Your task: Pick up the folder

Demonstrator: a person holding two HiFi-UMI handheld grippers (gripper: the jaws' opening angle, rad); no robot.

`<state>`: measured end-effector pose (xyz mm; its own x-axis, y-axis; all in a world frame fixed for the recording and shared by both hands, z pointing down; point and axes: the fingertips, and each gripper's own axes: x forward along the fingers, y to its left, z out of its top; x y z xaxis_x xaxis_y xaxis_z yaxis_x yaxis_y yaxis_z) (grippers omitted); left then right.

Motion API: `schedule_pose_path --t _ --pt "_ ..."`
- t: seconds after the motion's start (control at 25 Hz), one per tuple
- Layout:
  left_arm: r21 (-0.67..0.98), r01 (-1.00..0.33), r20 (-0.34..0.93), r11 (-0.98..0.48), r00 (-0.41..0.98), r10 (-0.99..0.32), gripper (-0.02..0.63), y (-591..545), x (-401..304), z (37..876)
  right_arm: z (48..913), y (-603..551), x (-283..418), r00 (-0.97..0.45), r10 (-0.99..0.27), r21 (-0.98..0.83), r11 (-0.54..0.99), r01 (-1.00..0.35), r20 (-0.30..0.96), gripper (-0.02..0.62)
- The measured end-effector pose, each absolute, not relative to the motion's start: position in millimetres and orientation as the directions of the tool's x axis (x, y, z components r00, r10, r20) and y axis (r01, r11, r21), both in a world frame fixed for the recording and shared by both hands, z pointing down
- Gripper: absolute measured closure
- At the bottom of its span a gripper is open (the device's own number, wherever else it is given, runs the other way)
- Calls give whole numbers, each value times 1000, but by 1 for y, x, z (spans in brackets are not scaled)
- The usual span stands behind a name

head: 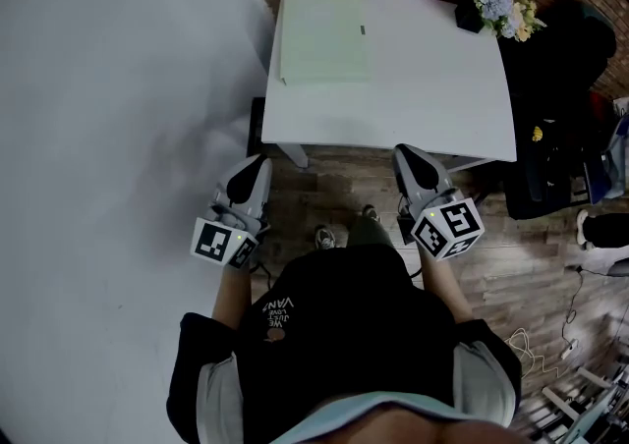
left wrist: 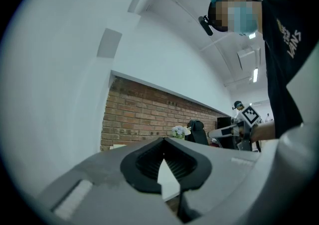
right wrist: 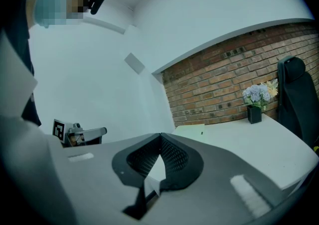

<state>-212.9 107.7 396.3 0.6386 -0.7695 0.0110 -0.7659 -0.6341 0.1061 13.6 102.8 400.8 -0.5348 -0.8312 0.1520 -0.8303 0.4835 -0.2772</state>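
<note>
Folder (head: pixel 324 41) lies on the table (head: pixel 432 88), well beyond left gripper (head: pixel 259 165) and right gripper (head: pixel 404 151), jaws together, empty.

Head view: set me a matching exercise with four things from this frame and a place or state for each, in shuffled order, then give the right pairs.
Things:
1. folder
2. flowers
3. left gripper
4. black chair

Places or states:
A. off the white table, by its right edge
B. at the table's far right corner
C. shut, holding nothing, short of the table's near edge
D. lying flat on the table's left part, untouched

Pairs: 1-D, 2-B, 3-C, 4-A
</note>
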Motion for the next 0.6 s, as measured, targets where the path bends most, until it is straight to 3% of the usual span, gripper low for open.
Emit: schedule_pose_path --t 0.6 --pt "108 -820 18 -562 567 -823 607 29 -165 403 410 6 55 -614 -773 -277 563 -779 157 597"
